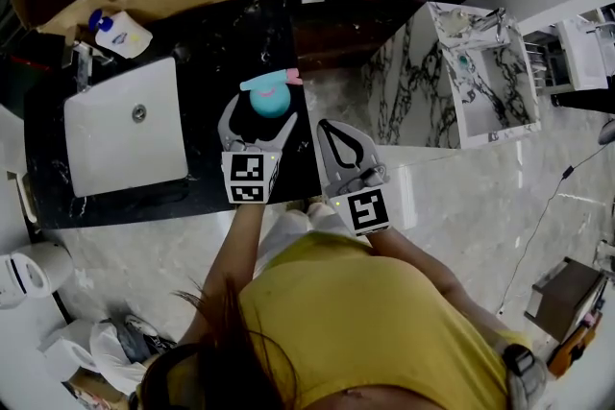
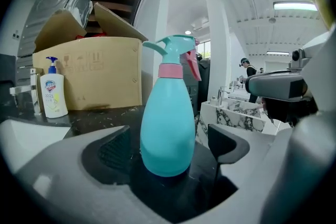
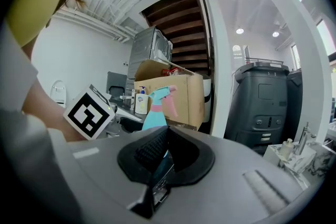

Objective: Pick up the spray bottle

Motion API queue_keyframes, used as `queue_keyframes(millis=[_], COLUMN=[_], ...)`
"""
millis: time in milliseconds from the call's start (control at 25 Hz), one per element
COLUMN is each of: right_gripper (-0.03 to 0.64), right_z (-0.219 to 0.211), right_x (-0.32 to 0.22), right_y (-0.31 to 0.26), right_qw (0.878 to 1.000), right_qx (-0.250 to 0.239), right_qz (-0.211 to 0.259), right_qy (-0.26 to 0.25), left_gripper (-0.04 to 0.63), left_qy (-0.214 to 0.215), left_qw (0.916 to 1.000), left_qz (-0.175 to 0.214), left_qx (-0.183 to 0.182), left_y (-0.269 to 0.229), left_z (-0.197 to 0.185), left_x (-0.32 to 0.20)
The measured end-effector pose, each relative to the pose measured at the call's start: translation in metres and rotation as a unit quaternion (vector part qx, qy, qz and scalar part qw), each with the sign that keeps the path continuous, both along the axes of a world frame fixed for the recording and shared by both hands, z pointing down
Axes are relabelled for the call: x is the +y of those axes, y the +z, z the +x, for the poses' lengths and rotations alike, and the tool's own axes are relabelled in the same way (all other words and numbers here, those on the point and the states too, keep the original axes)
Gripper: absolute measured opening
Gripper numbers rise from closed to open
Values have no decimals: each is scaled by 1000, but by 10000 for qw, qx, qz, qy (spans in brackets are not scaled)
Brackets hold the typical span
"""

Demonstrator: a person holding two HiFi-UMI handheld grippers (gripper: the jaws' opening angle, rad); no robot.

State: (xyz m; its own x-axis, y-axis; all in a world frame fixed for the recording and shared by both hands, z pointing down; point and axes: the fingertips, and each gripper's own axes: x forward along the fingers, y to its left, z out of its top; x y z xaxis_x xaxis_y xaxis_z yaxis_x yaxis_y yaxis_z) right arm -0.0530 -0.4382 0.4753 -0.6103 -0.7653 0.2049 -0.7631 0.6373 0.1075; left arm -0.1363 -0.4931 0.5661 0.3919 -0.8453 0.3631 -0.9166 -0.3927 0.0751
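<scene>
Teal spray bottle (image 2: pixel 168 123) stands, seemingly untouched, between spread fingers (image 2: pixel 113 152) of left gripper (image 2: pixel 170 141); right gripper (image 3: pixel 161 134) closed.

Left tongs (image 1: pixel 259 115) gape wide apart, right tongs (image 1: pixel 325 128) pressed together.

No legible txt; soap bottle (image 2: pixel 52 94) label, box (image 2: pixel 100 78) print too blurry.
</scene>
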Motion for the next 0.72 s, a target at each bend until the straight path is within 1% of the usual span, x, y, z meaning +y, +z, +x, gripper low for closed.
queue_keyframes(millis=[120,280,440,480,520,720], right_gripper=[2,3,2,2,3,2], right_z=[-1,-1,-1,-1,-1,2], right_x=[-4,-9,-10,-10,-10,-9], right_y=[3,6,7,7,7,7], right_qw=[10000,9999,9999,9999,9999,9999], right_qx=[44,75,119,121,116,109], right_qz=[-27,-64,-48,-54,-68,-62], right_qy=[4,21,18,23,35,84], left_gripper=[468,468,462,446,411,403], left_qy=[38,109,216,225,223,242], left_qw=[10000,9998,9997,9996,9996,9995], left_qz=[11,99,-95,-123,-121,-3], left_qx=[39,-100,-89,-100,-127,-180], left_y=[0,0,9,11,11,8], left_z=[3,6,11,11,11,11], left_x=[-11,-26,-31,-30,-30,-31])
